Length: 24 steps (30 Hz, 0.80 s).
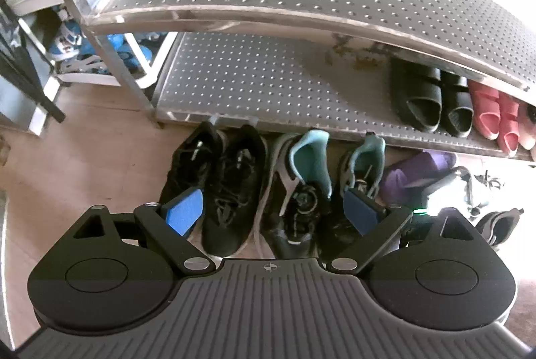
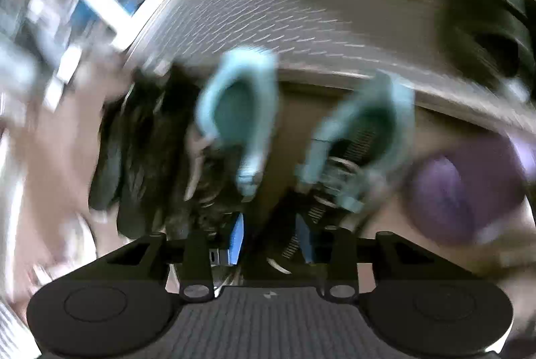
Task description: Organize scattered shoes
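My left gripper (image 1: 273, 211) hangs open over shoes lined up on the floor in front of a metal rack (image 1: 268, 17). Below it are a pair of black sneakers (image 1: 231, 188) and a black sneaker with teal lining (image 1: 301, 191). Its mate (image 1: 363, 164) stands to the right, by the right finger. The right wrist view is blurred. There my right gripper (image 2: 270, 238) has its blue pads (image 2: 238, 236) a narrow gap apart at the toe of the right teal-lined sneaker (image 2: 355, 138). A dark part of that shoe shows between them; contact is unclear.
On the rack's lower shelf (image 1: 251, 84) stand black slippers (image 1: 432, 97) and pink slippers (image 1: 492, 114). A purple shoe (image 1: 415, 174) lies on the floor at the right, and a dark shoe (image 1: 499, 223) beyond it. A white shelf unit (image 1: 83, 51) holding blue items stands at the left.
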### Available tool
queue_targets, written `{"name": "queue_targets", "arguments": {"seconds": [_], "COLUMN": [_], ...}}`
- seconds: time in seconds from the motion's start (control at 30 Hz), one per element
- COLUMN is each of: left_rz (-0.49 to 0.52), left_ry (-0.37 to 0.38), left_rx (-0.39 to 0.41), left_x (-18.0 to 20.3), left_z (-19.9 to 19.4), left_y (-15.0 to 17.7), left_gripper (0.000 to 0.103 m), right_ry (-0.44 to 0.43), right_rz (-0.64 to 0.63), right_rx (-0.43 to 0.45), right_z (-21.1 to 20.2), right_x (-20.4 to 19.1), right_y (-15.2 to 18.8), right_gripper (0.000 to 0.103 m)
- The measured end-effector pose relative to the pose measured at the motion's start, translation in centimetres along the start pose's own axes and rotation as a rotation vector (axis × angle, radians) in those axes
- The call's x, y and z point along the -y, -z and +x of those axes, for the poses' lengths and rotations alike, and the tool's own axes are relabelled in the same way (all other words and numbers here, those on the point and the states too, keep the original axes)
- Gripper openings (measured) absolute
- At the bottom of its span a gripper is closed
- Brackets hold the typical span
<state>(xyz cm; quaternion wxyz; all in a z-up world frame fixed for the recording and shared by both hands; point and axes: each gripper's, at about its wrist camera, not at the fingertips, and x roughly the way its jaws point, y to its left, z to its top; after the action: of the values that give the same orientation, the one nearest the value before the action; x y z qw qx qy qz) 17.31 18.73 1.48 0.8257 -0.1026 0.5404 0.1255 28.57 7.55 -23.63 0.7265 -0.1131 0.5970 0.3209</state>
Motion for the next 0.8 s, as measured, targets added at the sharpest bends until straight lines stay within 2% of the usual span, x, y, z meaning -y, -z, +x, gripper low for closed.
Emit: {"name": "queue_targets", "arguments": {"seconds": [0.07, 0.1, 0.13, 0.17, 0.2, 0.27, 0.3, 0.33, 0.4, 0.47, 0.5, 0.53, 0.57, 0.6, 0.67, 0.8], "left_rz": [-0.011, -0.016, -0.019, -0.020, -0.021, -0.027, -0.029, -0.033, -0.037, -0.039, -0.040, -0.043, -0.044, -0.044, -0.041, -0.060], "left_ry": [-0.003, -0.005, -0.008, -0.009, -0.009, -0.005, -0.003, -0.001, 0.000, 0.001, 0.001, 0.000, 0.000, 0.000, 0.001, -0.004], "left_rx": [-0.001, -0.001, -0.002, -0.003, -0.004, -0.003, -0.001, 0.004, 0.015, 0.023, 0.024, 0.024, 0.024, 0.022, 0.017, 0.018], "left_x": [-0.4, -0.6, -0.7, -0.9, -0.9, -1.1, -1.2, -1.2, -1.2, -1.1, -1.1, -1.0, -0.9, -0.9, -0.8, -1.2], "left_z": [0.1, 0.2, 0.2, 0.3, 0.3, 0.2, 0.1, 0.0, -0.3, -0.6, -0.6, -0.6, -0.7, -0.6, -0.5, -0.5], "left_y": [-0.2, -0.3, -0.4, -0.4, -0.4, -0.4, -0.4, -0.5, -0.5, -0.5, -0.5, -0.5, -0.5, -0.4, -0.4, -0.5], "left_gripper": [0.094, 0.094, 0.094, 0.094, 0.094, 0.094, 0.094, 0.094, 0.094, 0.094, 0.094, 0.094, 0.094, 0.094, 0.094, 0.094], "right_ry": [0.074, 0.101, 0.140, 0.215, 0.266, 0.351, 0.334, 0.300, 0.180, 0.022, -0.029, -0.070, -0.087, -0.068, -0.038, -0.057], "right_rz": [-0.227, -0.280, -0.328, -0.405, -0.439, -0.447, -0.394, -0.341, -0.236, -0.096, -0.054, -0.012, 0.028, 0.064, 0.132, 0.285], "right_rx": [-0.076, -0.091, -0.097, -0.110, -0.119, -0.130, -0.136, -0.131, -0.083, -0.019, 0.013, 0.063, 0.106, 0.139, 0.195, 0.164], "right_z": [2.7, 3.4, 4.0, 4.9, 5.3, 5.3, 4.7, 4.0, 2.0, -0.5, -1.1, -1.7, -2.0, -1.9, -1.5, 1.3], "right_x": [-3.3, -3.9, -4.3, -4.9, -5.1, -4.5, -3.6, -2.8, -1.8, -1.2, -1.3, -1.7, -1.9, -1.8, -1.6, -1.0], "right_y": [-0.1, 0.1, 0.4, 0.9, 1.1, 1.6, 1.5, 1.5, 1.6, 2.0, 2.2, 2.5, 2.7, 2.7, 2.7, 1.3], "right_gripper": [0.027, 0.026, 0.019, 0.011, 0.000, 0.000, 0.000, 0.007, 0.036, 0.047, 0.058, 0.071, 0.078, 0.086, 0.087, 0.088]}}
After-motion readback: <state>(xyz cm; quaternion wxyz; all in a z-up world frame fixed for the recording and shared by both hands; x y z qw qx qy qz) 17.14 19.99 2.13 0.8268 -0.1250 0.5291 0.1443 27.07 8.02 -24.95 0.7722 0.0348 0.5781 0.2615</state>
